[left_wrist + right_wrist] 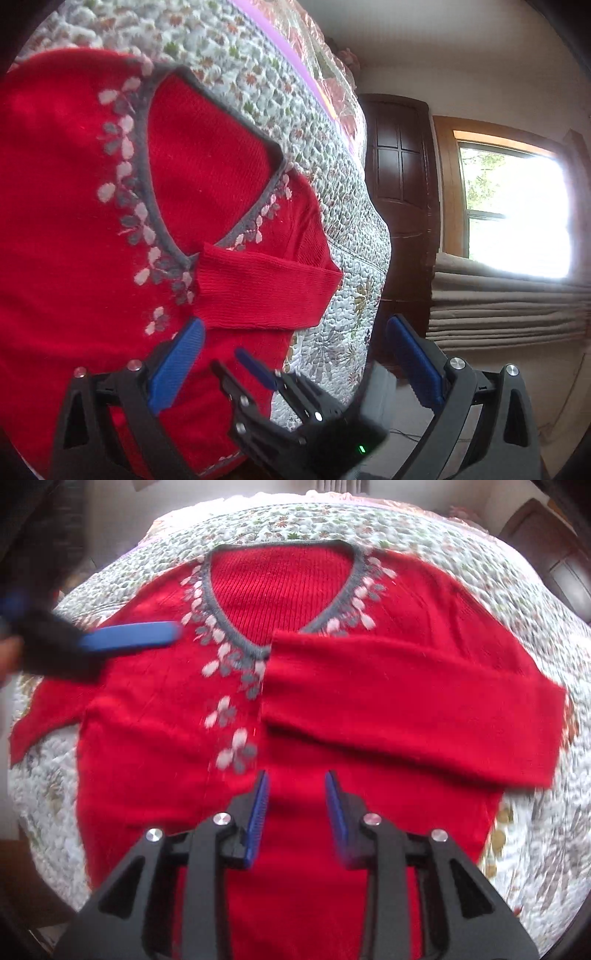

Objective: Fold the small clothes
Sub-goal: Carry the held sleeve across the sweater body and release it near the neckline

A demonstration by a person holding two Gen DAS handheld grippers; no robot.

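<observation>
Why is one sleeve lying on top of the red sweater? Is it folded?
Partly folded. One sleeve lies across the red sweater; the other sleeve still sticks out on the quilt.

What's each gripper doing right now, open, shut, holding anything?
Left gripper: open wide, holding nothing, over the edge of the red sweater.
Right gripper: open, empty, above the sweater's body below the folded sleeve.

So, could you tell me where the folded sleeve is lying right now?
In the right wrist view the folded sleeve lies across the red sweater's chest, right of centre, its cuff at the grey V-neckline's point.
</observation>
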